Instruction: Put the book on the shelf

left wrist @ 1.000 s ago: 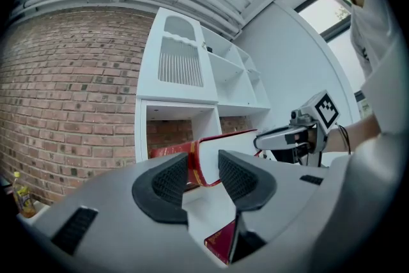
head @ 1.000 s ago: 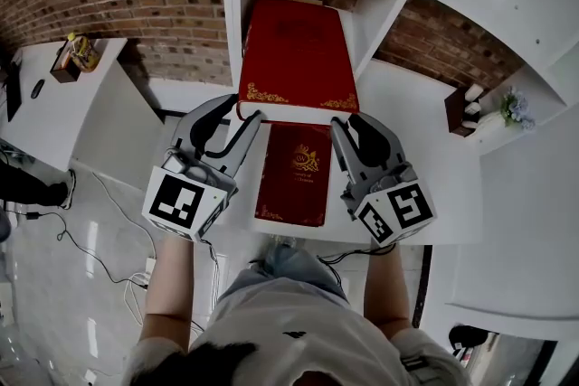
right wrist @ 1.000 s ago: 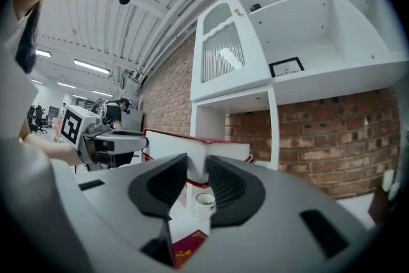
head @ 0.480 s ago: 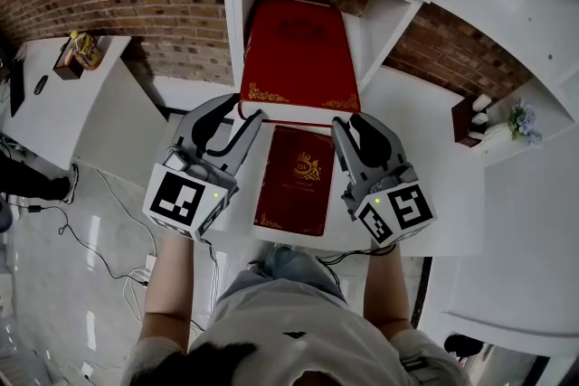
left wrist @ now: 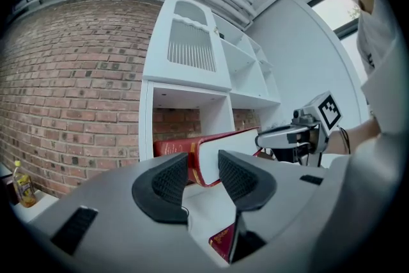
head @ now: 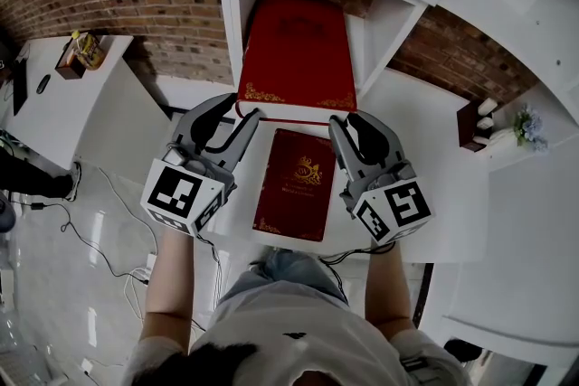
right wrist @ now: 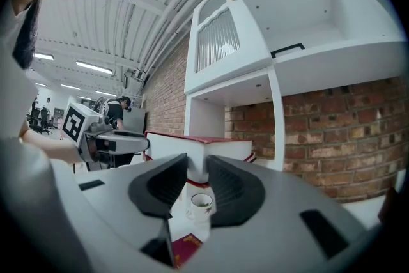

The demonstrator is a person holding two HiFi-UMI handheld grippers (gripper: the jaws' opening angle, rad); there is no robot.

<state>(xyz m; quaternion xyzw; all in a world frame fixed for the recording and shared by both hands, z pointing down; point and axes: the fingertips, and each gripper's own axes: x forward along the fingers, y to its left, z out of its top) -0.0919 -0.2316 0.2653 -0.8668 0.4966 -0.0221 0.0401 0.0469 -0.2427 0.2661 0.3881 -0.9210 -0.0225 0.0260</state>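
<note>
A large red book [head: 297, 59] with gilt corners lies flat, its far half inside the white shelf compartment [head: 231, 14]. My left gripper [head: 244, 113] is shut on its near left corner, and the left gripper view shows the book's spine corner [left wrist: 192, 163] pressed between the pads. My right gripper [head: 344, 120] is shut on the near right corner, where the page block [right wrist: 192, 144] sits between the jaws [right wrist: 197, 169]. A second, smaller red book [head: 291, 185] lies flat on the white table [head: 425, 149] below the held one.
A white cup [right wrist: 200, 203] stands on the table under the held book. A bottle [head: 81, 50] sits on the side counter at left, and a small holder with flowers [head: 516, 108] stands at right. Brick wall flanks the shelf unit.
Both grippers keep their hold on the large book. The view has shifted slightly, and nothing else has visibly moved.
</note>
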